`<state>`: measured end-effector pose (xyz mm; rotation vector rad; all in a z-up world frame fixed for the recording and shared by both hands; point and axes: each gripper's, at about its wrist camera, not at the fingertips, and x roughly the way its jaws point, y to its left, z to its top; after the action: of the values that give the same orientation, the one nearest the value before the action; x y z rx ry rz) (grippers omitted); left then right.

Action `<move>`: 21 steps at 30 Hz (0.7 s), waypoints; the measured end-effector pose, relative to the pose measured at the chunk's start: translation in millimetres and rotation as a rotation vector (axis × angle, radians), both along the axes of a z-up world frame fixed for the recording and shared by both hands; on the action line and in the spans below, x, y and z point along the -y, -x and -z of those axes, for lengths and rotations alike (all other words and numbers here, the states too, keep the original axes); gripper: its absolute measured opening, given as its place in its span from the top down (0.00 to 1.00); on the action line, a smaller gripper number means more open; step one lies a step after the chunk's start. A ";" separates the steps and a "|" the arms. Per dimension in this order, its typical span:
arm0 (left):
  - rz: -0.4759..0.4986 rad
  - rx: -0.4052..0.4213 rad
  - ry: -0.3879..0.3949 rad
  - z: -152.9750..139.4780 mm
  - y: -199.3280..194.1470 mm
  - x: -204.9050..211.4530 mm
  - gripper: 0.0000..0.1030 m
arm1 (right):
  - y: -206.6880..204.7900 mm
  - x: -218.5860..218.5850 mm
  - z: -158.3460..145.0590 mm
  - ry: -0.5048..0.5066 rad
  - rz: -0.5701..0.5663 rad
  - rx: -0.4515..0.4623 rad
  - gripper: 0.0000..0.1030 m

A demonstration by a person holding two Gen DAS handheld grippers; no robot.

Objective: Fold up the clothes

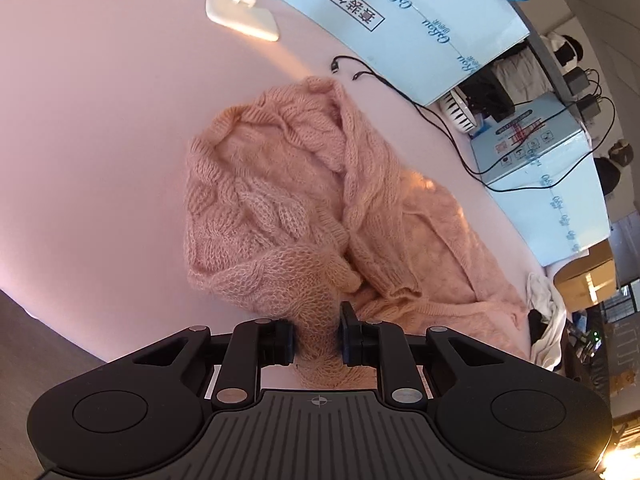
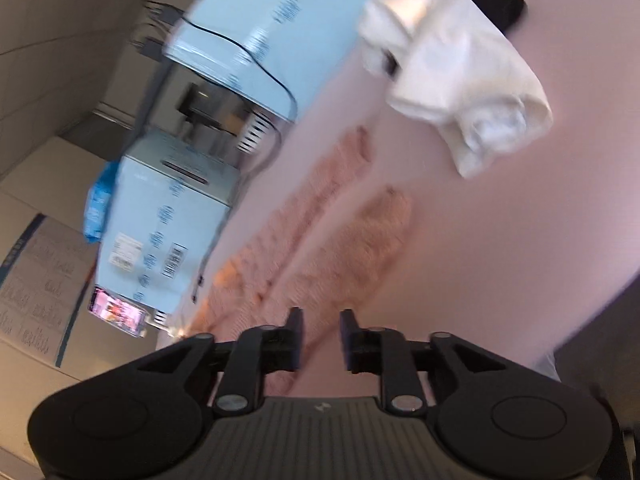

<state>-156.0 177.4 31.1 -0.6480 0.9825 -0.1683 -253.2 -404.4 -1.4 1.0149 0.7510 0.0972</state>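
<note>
A fuzzy peach cable-knit sweater (image 1: 304,184) lies crumpled on the pink table (image 1: 100,120). My left gripper (image 1: 316,340) is shut on a bunched part of the sweater at its near edge, with knit filling the gap between the pads. In the blurred right wrist view the same sweater (image 2: 320,248) stretches away ahead. My right gripper (image 2: 320,336) hovers over it, jaws a little apart, with nothing clearly pinched between them.
A crumpled white garment (image 2: 468,80) lies on the table beyond the sweater; it also shows in the left wrist view (image 1: 548,320). Light blue boxes (image 1: 420,20) line the far table edge. Black cables (image 1: 420,108) trail near them. A white lamp base (image 1: 240,16) stands at the back.
</note>
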 end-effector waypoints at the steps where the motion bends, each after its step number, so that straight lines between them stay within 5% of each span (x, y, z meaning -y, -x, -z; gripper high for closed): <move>1: 0.002 0.002 -0.003 -1.0 -0.7 0.3 0.81 | -1.6 1.0 0.9 0.008 0.019 -0.010 0.53; 10: 0.009 -0.001 -0.008 -4.1 -5.5 1.7 0.81 | -37.8 -16.4 5.9 0.038 -0.018 0.000 0.47; 13: 0.019 -0.002 -0.003 -0.4 -7.1 4.2 0.81 | -42.8 -25.2 6.1 0.085 0.000 0.013 0.64; 15: 0.021 -0.011 0.002 4.3 -9.0 6.0 0.81 | -42.8 -27.8 9.5 0.089 0.013 0.013 0.88; 21: -0.013 -0.002 0.053 2.4 -4.1 -4.3 0.81 | -31.4 -7.4 24.5 -0.146 0.043 0.021 0.93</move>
<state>-151.9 181.7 28.6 -0.7030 0.9787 -0.1829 -221.8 -397.0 -26.0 1.1666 0.7102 0.1267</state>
